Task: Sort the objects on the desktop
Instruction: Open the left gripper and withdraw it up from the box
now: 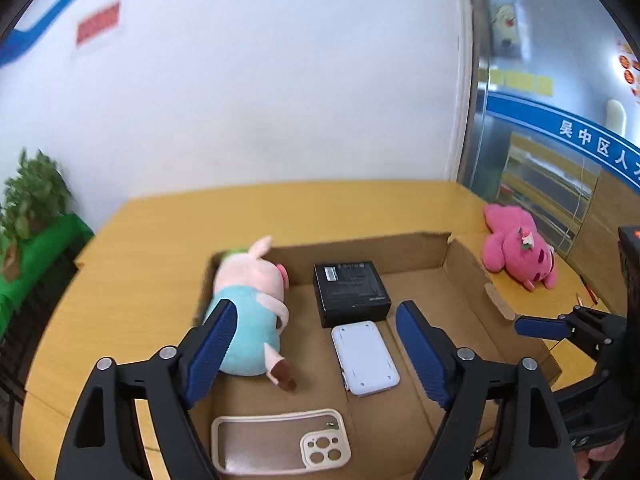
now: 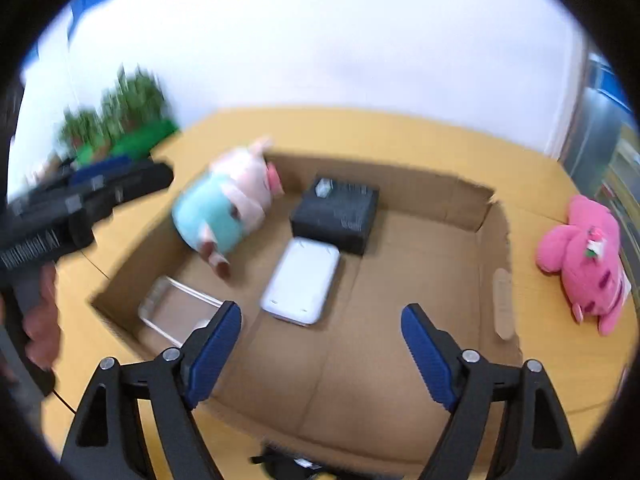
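A shallow cardboard box [image 1: 464, 268] [image 2: 400, 360] sits on the yellow table. In it lie a pig plush in a teal dress [image 1: 248, 312] [image 2: 224, 208], a black box [image 1: 350, 292] [image 2: 338, 210], a white case [image 1: 366, 358] [image 2: 304, 280] and a clear phone case [image 1: 276, 442] [image 2: 176, 312]. A pink plush [image 1: 518, 250] [image 2: 584, 260] lies on the table right of the box. My left gripper [image 1: 316, 344] is open and empty above the box, its left finger beside the pig plush. My right gripper [image 2: 322, 348] is open and empty over the box's bare right half.
The table [image 1: 168, 220] ends at a white wall behind. A green plant [image 1: 32, 200] [image 2: 116, 120] stands off the table's far left. Glass panels rise at the right [image 1: 540, 160]. The right gripper shows at the left wrist view's right edge [image 1: 560, 328]; the left one shows at the other view's left [image 2: 80, 200].
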A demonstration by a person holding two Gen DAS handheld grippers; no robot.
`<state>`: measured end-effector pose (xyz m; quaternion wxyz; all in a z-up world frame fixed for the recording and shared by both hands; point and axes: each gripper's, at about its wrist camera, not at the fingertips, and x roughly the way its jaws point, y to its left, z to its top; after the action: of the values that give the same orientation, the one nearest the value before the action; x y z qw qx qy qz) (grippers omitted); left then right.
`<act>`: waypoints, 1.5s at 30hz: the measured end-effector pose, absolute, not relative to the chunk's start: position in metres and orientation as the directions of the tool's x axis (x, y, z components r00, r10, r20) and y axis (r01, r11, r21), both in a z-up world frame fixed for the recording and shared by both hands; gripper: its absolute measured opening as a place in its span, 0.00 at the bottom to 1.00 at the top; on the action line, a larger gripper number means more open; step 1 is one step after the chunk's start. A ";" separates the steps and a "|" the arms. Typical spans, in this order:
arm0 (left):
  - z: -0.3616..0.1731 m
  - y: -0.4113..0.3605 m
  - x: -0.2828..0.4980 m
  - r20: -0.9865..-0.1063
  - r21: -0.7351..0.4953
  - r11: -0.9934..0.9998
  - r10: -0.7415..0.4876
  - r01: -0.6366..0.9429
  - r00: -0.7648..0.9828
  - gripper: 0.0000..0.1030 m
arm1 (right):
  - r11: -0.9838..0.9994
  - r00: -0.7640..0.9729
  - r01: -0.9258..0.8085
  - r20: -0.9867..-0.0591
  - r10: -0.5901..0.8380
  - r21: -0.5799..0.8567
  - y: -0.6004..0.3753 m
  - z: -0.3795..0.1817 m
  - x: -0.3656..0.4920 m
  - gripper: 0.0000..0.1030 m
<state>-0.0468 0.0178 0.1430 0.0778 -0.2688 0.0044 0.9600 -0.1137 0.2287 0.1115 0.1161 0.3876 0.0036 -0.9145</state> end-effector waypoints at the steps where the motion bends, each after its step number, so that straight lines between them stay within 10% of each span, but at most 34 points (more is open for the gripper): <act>1: 0.144 0.021 -0.033 -0.493 -0.042 -0.988 0.149 -0.148 -0.857 0.88 | -0.973 -0.692 0.207 -0.688 -0.219 0.101 0.221 0.109 -0.100 0.80; 9: 0.135 0.034 0.031 -0.389 -0.033 -0.991 0.132 -0.129 -0.912 0.90 | -0.986 -0.763 0.146 -0.625 -0.165 0.083 0.229 0.103 -0.043 0.80; 45: 0.074 0.013 0.083 -0.517 -0.125 -0.973 0.229 -0.192 -0.825 0.90 | -0.947 -0.610 0.178 -0.725 -0.320 0.268 0.296 0.027 -0.007 0.80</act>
<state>0.0832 0.0133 0.0742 0.1103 -0.2748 -0.0337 0.9546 -0.0069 0.2956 0.0267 0.1392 0.4189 -0.0849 -0.8932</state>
